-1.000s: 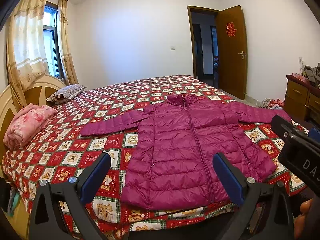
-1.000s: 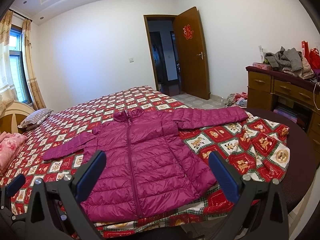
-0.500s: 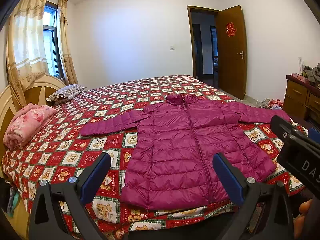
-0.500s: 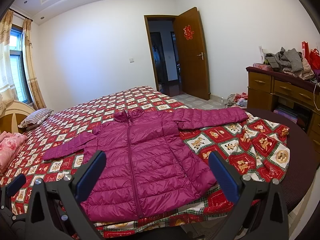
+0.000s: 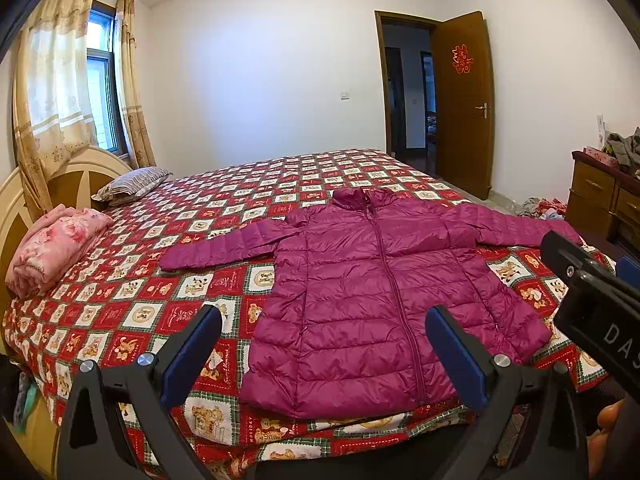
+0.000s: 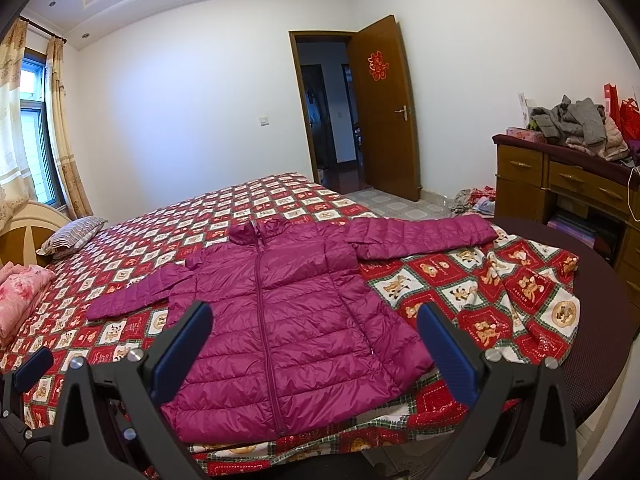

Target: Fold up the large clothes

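Note:
A magenta puffer jacket [image 5: 372,304] lies flat and zipped on the bed, front up, both sleeves spread out to the sides; it also shows in the right wrist view [image 6: 280,320]. My left gripper [image 5: 324,344] is open and empty, held above the near bed edge in front of the jacket's hem. My right gripper [image 6: 314,340] is open and empty, also held off the jacket near the hem. The right gripper's body [image 5: 592,300] shows at the right edge of the left wrist view.
The bed has a red checked cartoon quilt [image 5: 132,312]. A folded pink blanket [image 5: 56,244] and a striped pillow [image 5: 132,188] lie by the headboard. A wooden dresser [image 6: 568,196] piled with clothes stands at the right. An open door [image 6: 384,108] is behind.

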